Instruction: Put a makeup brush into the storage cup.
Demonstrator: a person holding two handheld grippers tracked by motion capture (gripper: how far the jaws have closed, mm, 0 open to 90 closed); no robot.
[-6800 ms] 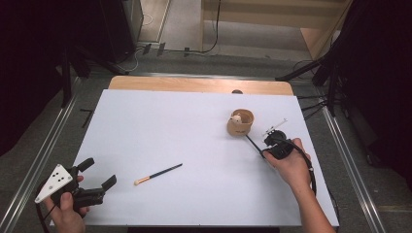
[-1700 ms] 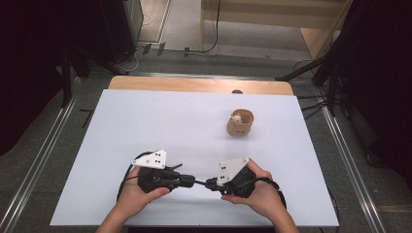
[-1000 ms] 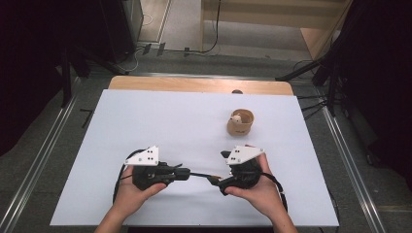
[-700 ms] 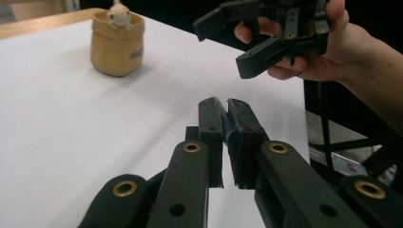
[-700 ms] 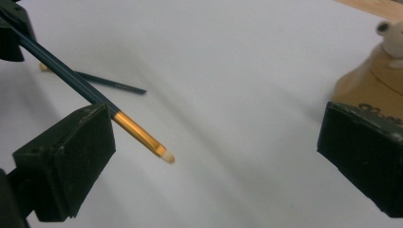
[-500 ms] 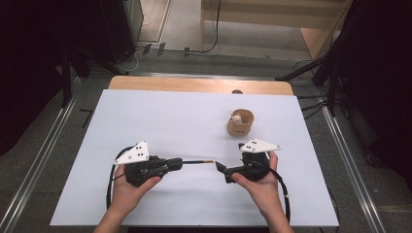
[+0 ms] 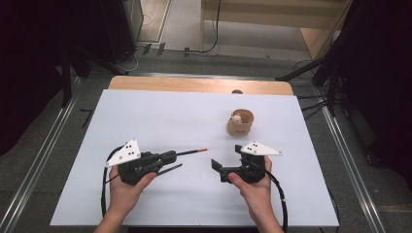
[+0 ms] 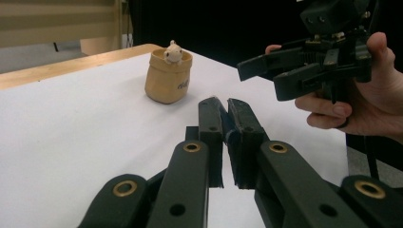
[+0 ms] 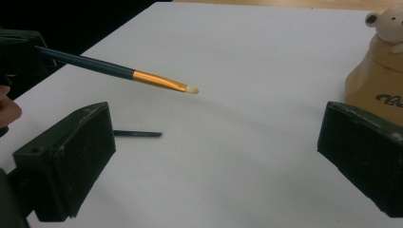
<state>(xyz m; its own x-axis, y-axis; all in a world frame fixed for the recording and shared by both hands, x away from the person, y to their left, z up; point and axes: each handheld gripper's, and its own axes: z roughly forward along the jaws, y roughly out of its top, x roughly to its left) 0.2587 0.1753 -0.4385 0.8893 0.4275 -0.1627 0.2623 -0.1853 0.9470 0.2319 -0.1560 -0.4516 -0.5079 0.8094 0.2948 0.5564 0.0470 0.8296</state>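
A thin brush (image 7: 192,152) (image 9: 119,70) with a dark handle, gold ferrule and pale tip sticks out level from my left gripper (image 7: 172,156) (image 8: 225,107), which is shut on its handle. Its tip points toward my right gripper (image 7: 226,158) (image 9: 216,123) (image 8: 261,78). That gripper's jaws have just been opening; they stand wide apart, a short way off the tip, with nothing between them. Under the brush a thin dark streak (image 9: 138,134) lies on the sheet; I cannot tell whether it is a shadow or a separate piece.
A small tan pot (image 7: 240,123) (image 8: 167,78) (image 9: 375,80) with a little bear figure (image 7: 236,118) (image 8: 173,50) in it stands behind the right gripper. The white-covered table (image 7: 145,111) has a wooden strip along its far edge.
The two hands have drawn apart. The right gripper let go of the brush, opened and moved right; the left carried the brush a little left.
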